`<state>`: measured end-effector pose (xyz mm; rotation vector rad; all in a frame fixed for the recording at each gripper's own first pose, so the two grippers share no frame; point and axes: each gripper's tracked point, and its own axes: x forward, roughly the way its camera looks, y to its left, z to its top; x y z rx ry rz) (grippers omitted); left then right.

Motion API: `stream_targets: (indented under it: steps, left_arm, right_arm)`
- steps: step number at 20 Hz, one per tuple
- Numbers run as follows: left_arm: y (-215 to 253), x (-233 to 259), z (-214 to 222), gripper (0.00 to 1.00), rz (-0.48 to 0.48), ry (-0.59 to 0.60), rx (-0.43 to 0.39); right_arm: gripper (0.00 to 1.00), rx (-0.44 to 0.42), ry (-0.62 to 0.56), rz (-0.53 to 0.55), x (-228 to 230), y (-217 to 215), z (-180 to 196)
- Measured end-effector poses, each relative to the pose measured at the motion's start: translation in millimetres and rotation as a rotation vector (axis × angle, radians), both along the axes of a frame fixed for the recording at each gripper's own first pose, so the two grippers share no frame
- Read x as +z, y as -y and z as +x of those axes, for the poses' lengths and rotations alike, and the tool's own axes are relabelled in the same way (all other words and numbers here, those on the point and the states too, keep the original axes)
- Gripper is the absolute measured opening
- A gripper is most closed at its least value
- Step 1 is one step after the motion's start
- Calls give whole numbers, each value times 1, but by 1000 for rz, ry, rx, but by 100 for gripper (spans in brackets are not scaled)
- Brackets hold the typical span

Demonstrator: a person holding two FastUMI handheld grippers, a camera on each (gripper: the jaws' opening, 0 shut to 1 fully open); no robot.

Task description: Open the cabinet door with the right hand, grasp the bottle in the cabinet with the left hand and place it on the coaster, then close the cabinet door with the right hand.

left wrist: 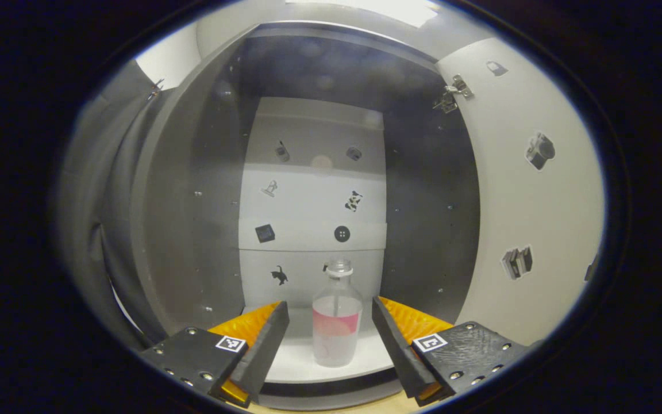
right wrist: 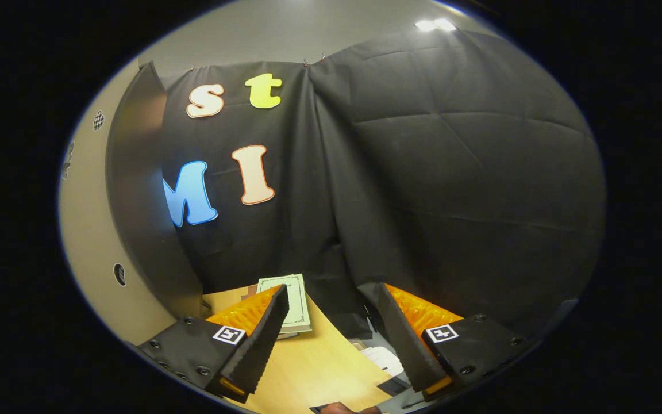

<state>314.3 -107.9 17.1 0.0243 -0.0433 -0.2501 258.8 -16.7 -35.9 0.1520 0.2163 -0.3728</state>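
In the left gripper view a clear bottle (left wrist: 337, 316) with a pink label stands upright on the white floor of the open cabinet (left wrist: 314, 362). My left gripper (left wrist: 330, 339) is open, and the bottle stands in the gap between its fingers, touching neither. The cabinet door (left wrist: 529, 201), white with small stickers, is swung wide to the right on its hinge (left wrist: 453, 95). In the right gripper view my right gripper (right wrist: 328, 339) is open and holds nothing, over the wooden tabletop (right wrist: 314, 368). The door (right wrist: 135, 201) stands edge-on at its left.
The cabinet's back panel (left wrist: 314, 201) carries several small stickers, and its dark side walls (left wrist: 428, 218) close in on both sides. A stack of books (right wrist: 288, 307) lies on the table beyond the right gripper. Papers (right wrist: 383, 359) lie lower right.
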Motion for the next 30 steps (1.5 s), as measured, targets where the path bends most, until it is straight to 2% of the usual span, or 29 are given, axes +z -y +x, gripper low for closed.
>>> stream_targets:
  steps: [2, 5, 6, 13, 17, 21, 22, 24, 27, 28, 30]
  left_arm:
    - [4, -4, 13, 91, 9, 3, -8]
    - [9, -10, 30, 88, -11, -1, -18]
    - [11, -13, 36, 91, -22, -9, -23]
    - [21, -47, 67, 90, -68, -86, -49]
    - [19, -57, 76, 90, -8, -101, -12]
    - [16, -65, 83, 89, -7, -114, 11]
    - [13, -63, 82, 87, -20, -107, 28]
    - [11, -64, 83, 75, -41, -107, 25]
    - [8, -63, 75, 74, -52, -104, 16]
    - [9, -63, 72, 71, -47, -103, 11]
    - [4, -59, 63, 71, -18, -87, 19]
  right_arm:
    - [98, 5, -9, 8, -2, 3, 3]
    - [98, 4, -14, 13, -5, 10, 7]
    - [98, 5, -17, 11, -5, 10, 8]
    - [98, 10, -34, 11, -9, 15, 14]
    - [98, 3, -43, 22, -15, 21, 16]
    - [98, 13, -48, 34, -19, 20, 22]
    - [98, 16, -51, 31, -21, 20, 23]
    - [98, 27, -58, 28, -22, 19, 27]
    - [98, 42, -56, 31, -22, 17, 34]
    - [98, 48, -55, 33, -23, 16, 36]
    - [98, 60, -59, 36, -27, 12, 38]
